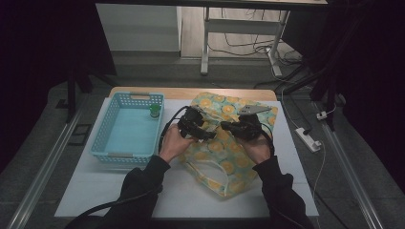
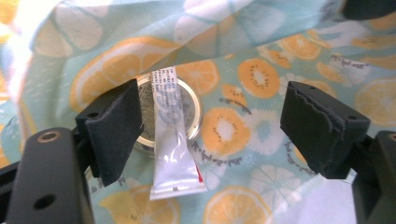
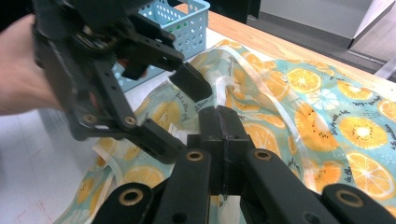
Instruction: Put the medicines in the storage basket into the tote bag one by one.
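Note:
A fabric bag printed with orange slices lies on the white board. My left gripper hovers at its mouth, jaws wide open. In the left gripper view a white tube lies across a round clear-lidded tin on the bag's fabric, loose between the pads of my left gripper and touching neither. My right gripper faces it from the right. Its jaws are shut on the bag's edge by the white strap. The left gripper stands open just beyond them.
A light blue basket sits left of the bag with a small green object in its far right corner. The wooden table edge runs behind. A power strip and cables lie on the floor to the right.

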`<move>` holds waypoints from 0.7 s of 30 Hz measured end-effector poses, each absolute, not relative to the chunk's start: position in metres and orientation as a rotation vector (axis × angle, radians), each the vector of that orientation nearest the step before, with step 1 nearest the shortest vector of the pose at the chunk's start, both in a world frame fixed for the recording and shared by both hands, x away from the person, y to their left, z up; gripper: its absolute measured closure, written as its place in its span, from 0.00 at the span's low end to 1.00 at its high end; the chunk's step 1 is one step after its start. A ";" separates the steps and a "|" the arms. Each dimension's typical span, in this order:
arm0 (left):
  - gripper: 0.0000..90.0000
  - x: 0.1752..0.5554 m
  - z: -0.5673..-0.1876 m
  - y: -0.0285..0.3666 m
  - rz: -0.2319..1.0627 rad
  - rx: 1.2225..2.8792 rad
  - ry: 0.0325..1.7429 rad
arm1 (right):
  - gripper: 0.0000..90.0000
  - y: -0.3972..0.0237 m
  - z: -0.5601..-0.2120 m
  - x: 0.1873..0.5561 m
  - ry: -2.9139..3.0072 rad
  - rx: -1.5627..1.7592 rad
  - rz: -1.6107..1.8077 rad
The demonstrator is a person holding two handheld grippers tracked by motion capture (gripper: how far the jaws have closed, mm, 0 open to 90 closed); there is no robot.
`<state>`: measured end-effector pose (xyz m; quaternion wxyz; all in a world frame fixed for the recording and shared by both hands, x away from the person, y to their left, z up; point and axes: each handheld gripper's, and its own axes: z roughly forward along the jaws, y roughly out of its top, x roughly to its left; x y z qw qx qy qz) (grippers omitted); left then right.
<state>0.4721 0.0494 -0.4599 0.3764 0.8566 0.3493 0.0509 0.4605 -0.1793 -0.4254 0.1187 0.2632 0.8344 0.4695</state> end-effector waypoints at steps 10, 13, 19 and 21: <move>0.07 0.466 -0.446 0.071 0.092 2.141 0.891 | 1.00 -0.180 -0.425 0.461 2.439 0.774 1.374; 0.03 0.464 -0.445 0.079 0.079 2.126 0.888 | 1.00 -0.180 -0.426 0.462 2.439 0.778 1.374; 0.00 0.460 -0.442 0.097 0.087 2.119 0.882 | 1.00 -0.179 -0.426 0.461 2.443 0.772 1.376; 0.00 0.459 -0.442 0.104 0.080 2.100 0.882 | 1.00 -0.179 -0.426 0.461 2.443 0.775 1.371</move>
